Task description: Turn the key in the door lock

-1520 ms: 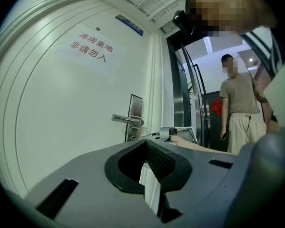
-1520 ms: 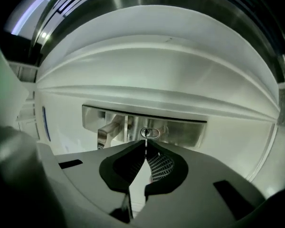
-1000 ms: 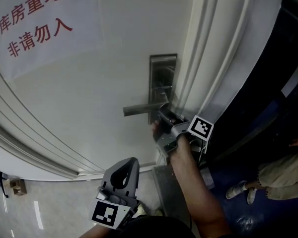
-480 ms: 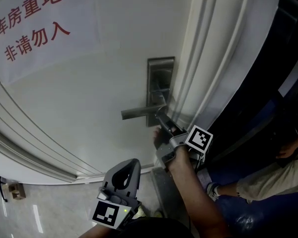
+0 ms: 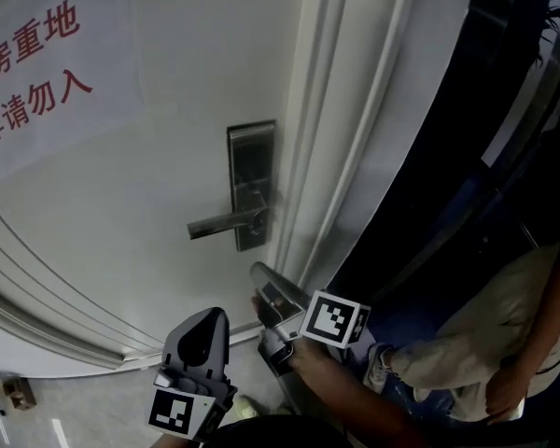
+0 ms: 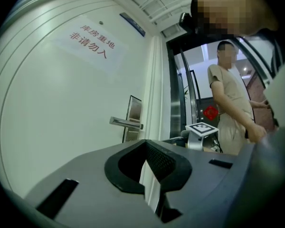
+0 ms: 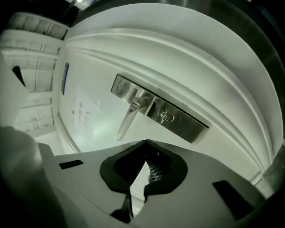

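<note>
Hanging low at 6 o'clock in the head view, the left gripper [image 5: 206,317] has its fingers pressed together on nothing. At its 2 o'clock the right gripper [image 5: 259,272] points up at the white door [image 5: 140,166], fingers likewise pressed together and empty, apart from the steel lock plate [image 5: 251,171] at its 12 o'clock. The key [image 7: 166,115] sits in that plate, just beside the root of the lever handle [image 5: 219,223]. A paper notice [image 5: 37,73] with red characters hangs at 10 o'clock.
</note>
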`<action>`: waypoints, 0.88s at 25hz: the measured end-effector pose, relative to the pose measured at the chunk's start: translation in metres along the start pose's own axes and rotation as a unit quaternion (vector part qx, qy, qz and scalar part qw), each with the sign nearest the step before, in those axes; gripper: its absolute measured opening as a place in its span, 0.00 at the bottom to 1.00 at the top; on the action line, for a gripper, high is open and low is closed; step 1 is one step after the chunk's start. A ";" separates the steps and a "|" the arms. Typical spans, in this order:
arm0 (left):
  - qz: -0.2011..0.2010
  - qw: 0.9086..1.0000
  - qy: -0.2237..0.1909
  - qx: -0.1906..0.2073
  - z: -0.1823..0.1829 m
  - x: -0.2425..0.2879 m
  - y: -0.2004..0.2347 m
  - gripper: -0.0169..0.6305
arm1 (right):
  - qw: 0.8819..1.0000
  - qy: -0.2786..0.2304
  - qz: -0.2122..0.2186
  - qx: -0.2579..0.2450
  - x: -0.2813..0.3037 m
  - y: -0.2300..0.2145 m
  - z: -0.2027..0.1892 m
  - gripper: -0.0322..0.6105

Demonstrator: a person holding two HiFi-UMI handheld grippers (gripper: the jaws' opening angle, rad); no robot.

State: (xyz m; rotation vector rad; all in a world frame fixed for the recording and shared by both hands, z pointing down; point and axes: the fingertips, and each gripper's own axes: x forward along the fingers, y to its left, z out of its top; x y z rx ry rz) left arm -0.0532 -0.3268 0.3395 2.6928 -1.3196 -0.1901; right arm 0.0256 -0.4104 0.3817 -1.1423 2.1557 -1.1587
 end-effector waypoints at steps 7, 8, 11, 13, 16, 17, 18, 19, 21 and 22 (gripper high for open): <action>-0.013 1.000 -0.004 0.003 0.007 -0.002 0.015 0.03 | 0.995 0.001 -0.003 -0.097 0.005 0.013 -0.020 0.07; -0.013 1.000 -0.004 0.006 0.006 -0.002 0.018 0.03 | 0.994 0.006 -0.002 -0.105 0.007 0.015 -0.025 0.07; -0.018 1.000 -0.003 0.011 0.006 0.002 0.027 0.03 | 0.991 0.002 -0.003 -0.133 0.011 0.017 -0.030 0.07; -0.022 1.000 -0.002 0.013 0.006 0.006 0.032 0.03 | 0.988 -0.009 -0.005 -0.153 0.015 0.019 -0.028 0.07; -0.030 0.999 -0.002 0.015 0.005 0.012 0.039 0.03 | 0.984 -0.017 0.002 -0.180 0.019 0.021 -0.028 0.07; -0.032 0.999 -0.001 0.016 0.005 0.014 0.041 0.03 | 0.982 -0.017 0.005 -0.188 0.019 0.022 -0.028 0.07; -0.035 0.999 -0.001 0.017 0.005 0.016 0.044 0.03 | 0.981 -0.018 0.008 -0.195 0.020 0.023 -0.029 0.07; -0.037 0.999 -0.001 0.018 0.005 0.018 0.046 0.03 | 0.980 -0.019 0.011 -0.200 0.021 0.023 -0.028 0.07; -0.042 0.999 -0.001 0.020 0.005 0.022 0.051 0.03 | 0.978 -0.022 0.015 -0.208 0.023 0.023 -0.027 0.07; -0.044 0.999 0.000 0.021 0.005 0.024 0.053 0.03 | 0.977 -0.023 0.018 -0.211 0.024 0.024 -0.026 0.07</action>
